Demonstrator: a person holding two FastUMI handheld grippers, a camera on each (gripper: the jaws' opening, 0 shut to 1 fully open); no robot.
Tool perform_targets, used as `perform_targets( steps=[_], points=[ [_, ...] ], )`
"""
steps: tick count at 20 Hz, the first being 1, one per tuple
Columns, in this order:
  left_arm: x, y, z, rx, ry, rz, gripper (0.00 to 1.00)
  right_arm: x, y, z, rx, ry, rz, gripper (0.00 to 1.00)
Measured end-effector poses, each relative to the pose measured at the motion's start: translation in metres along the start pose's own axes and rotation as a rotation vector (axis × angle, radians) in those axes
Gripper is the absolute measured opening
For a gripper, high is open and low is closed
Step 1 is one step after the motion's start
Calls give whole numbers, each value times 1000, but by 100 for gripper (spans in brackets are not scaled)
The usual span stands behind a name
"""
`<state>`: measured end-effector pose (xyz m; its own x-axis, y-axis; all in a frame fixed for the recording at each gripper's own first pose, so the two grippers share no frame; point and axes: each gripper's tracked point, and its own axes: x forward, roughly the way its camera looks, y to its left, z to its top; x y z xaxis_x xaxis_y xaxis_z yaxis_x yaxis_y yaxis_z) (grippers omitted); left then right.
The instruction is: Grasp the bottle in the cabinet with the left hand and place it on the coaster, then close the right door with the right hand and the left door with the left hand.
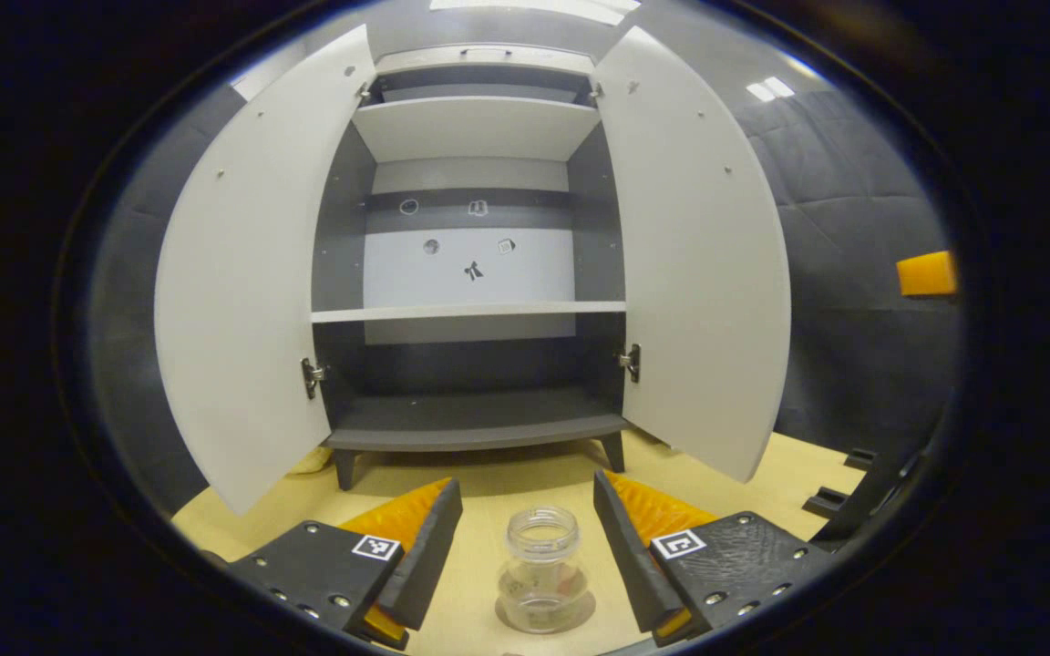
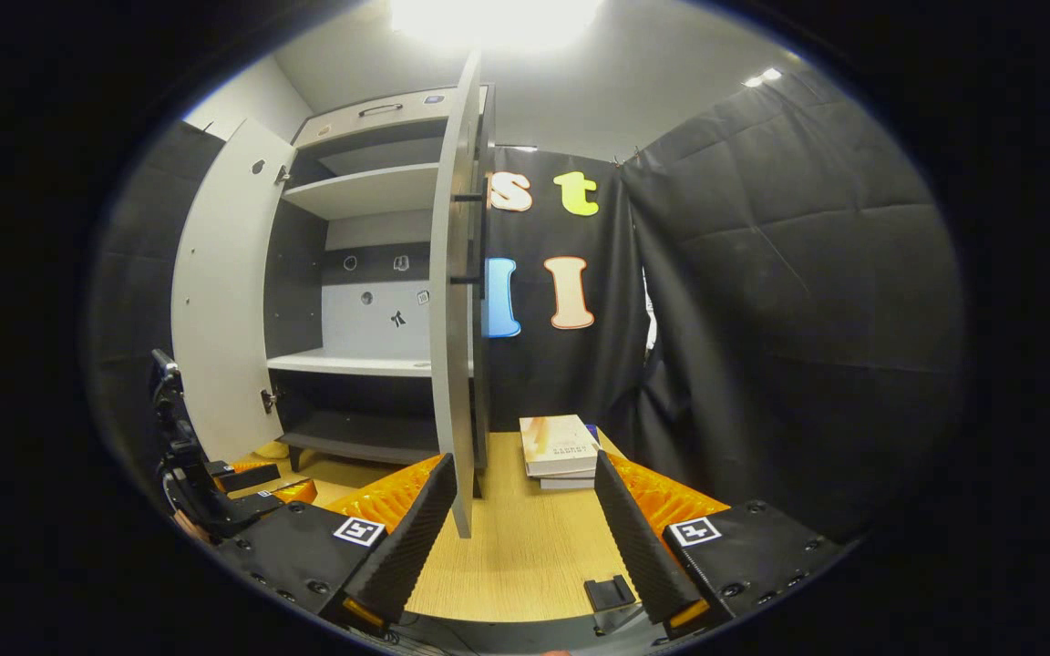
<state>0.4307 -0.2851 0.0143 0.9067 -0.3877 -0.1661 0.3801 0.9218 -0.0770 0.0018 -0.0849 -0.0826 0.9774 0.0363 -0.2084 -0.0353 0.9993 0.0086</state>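
Left gripper [image 1: 527, 547] spread wide around bottle [image 1: 542, 569] on coaster [image 1: 580, 612], untouching, right gripper [image 2: 525, 538] spread, empty

I see stacked books [image 2: 561, 448] on the wooden tabletop [image 2: 525, 556], near a small black clip [image 2: 610, 592].

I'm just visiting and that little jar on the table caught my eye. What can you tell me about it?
The bottle is a small clear jar, plastic or glass by its look, with a threaded neck and no lid. It appears empty. It stands upright on a round coaster on the light wooden table, in front of the open cabinet, between the open fingers of the left hand-held gripper, which do not touch it.
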Motion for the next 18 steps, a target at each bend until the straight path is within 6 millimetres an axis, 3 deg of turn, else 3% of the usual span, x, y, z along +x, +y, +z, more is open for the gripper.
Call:
perform_targets(
  steps=[5,14,18],
  points=[
    [-19,23,37,-14,-7,40,84,20,-4,26,-7,-45,-4,97],
    [-48,101,102,-4,-33,132,84,62,-4,82,-10,-96,-73,97],
    [-61,132,121,-4,-63,160,84,78,-6,100,-8,-111,-119,97]
  ],
)
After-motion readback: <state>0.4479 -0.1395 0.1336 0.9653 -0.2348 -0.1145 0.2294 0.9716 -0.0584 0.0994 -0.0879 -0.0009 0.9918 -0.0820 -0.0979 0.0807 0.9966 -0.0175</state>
